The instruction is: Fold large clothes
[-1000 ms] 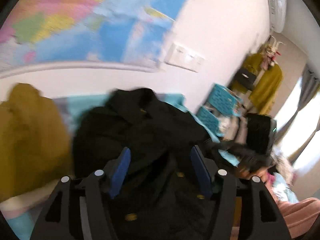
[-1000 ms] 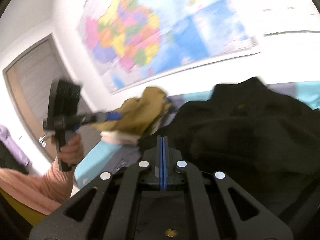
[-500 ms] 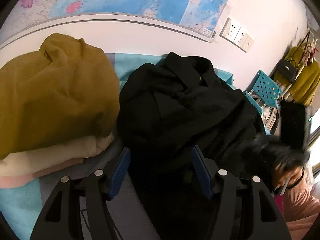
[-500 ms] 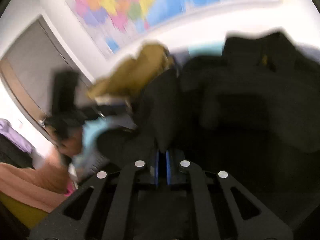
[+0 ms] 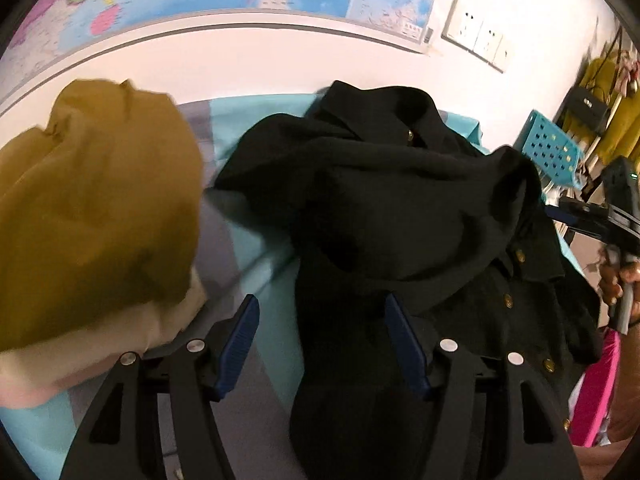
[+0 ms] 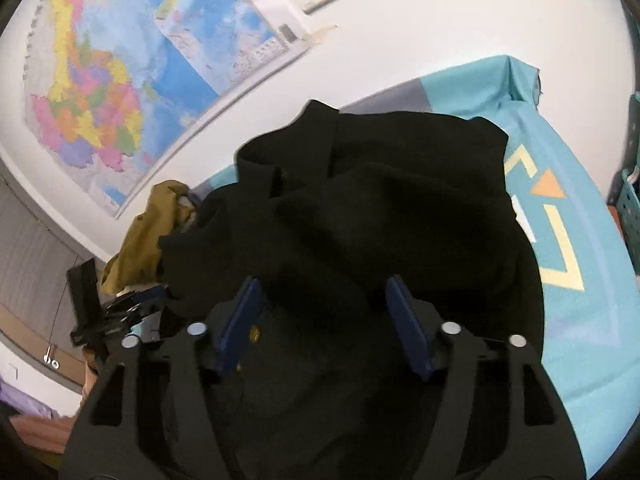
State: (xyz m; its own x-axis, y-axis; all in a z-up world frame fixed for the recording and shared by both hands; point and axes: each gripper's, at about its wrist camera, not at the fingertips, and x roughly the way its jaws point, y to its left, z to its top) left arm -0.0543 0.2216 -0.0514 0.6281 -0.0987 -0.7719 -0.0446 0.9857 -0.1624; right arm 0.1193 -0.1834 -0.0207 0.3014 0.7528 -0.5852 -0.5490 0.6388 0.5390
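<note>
Black coat point(image 5: 400, 216) heaped and rumpled on the teal cloth point(image 6: 580, 320) near the wall, collar toward the map point(image 6: 120, 80), brass buttons showing on its right side, mustard garment point(image 5: 92, 216) bunched just beside it on the left. Left gripper point(image 5: 324, 344) over the coat's near edge, jaws opening, pads clear of the fabric. Right gripper point(image 6: 324, 320) low over the coat, jaws opening wide, 2 blue pads apart with dark cloth between them, nothing pinched.
</note>
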